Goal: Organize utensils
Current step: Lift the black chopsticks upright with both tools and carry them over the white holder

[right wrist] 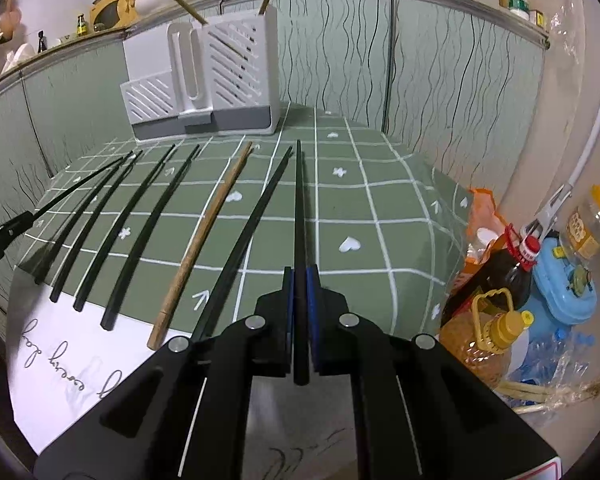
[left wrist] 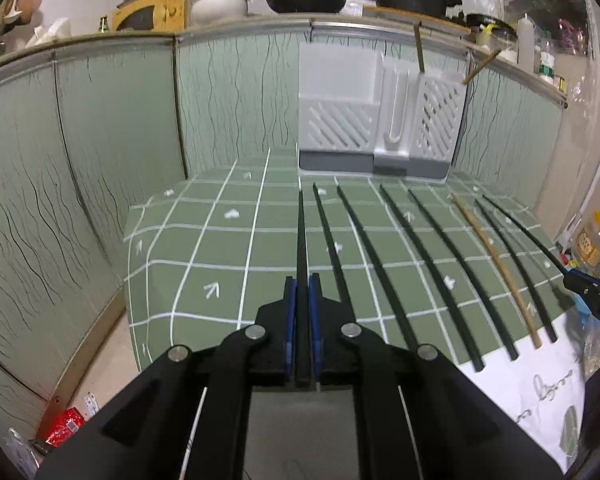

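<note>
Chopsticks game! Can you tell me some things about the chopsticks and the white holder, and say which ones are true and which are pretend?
1. The left gripper is shut on a black chopstick. True.
2. The right gripper is open and holds nothing. False: it is shut on a black chopstick too.
3. Every chopstick on the green cloth is black. False: one wooden chopstick lies among them.
4. The white holder stands at the far end of the cloth. True.
5. The white holder has nothing in it. False: two wooden sticks poke out of its top.
</note>
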